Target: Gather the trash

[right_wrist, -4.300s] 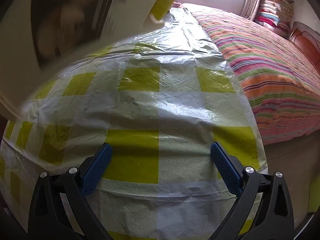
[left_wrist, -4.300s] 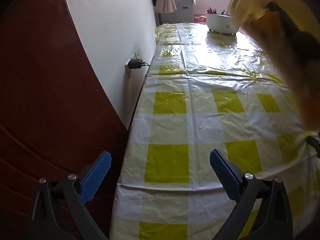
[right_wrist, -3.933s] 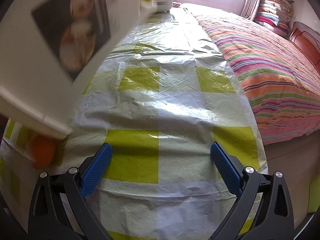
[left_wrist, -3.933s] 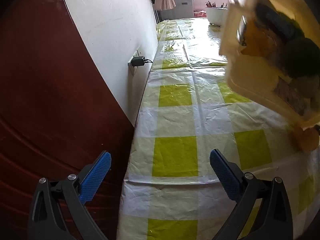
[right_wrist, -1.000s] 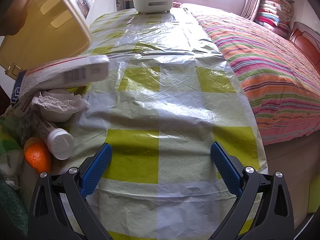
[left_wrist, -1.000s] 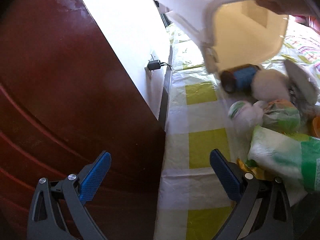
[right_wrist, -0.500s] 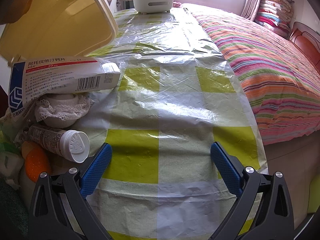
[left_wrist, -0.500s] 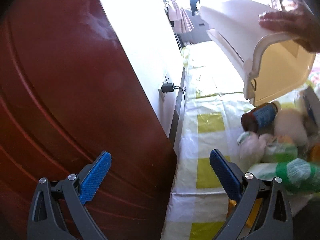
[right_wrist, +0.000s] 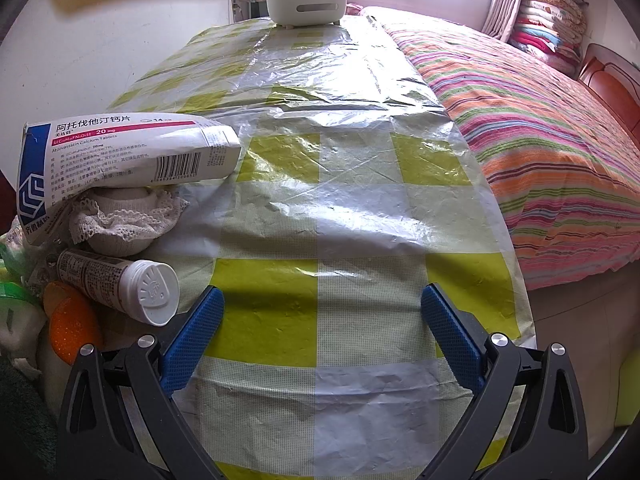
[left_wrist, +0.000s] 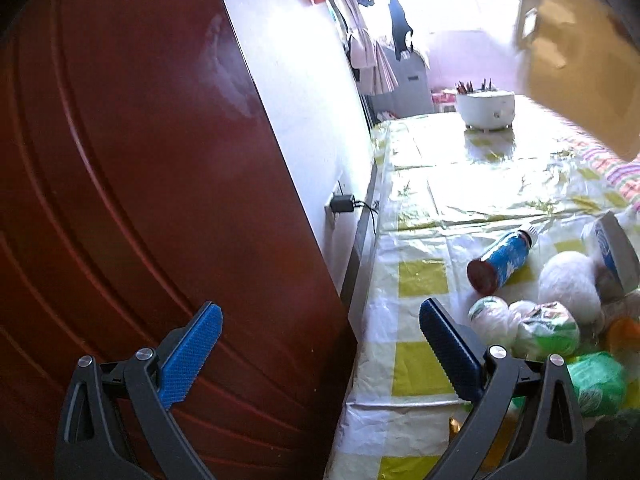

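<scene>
Left of the spread, empty right claw (right_wrist: 322,320), the trash lies in a loose heap on the desk (right_wrist: 360,216), ready for picking: a white medicine box (right_wrist: 132,152) printed "Atorvastatin Calcium Tablets, 20 mg" leans on a lace-edged white cloth (right_wrist: 124,220), near a white-capped bottle (right_wrist: 120,284). Right of the left claw (left_wrist: 320,340), also spread and empty, lies a blue-labelled brown bottle (left_wrist: 500,260).

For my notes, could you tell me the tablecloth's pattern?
The tablecloth is checked in yellow-green and white; clearest in the right wrist view.
</scene>
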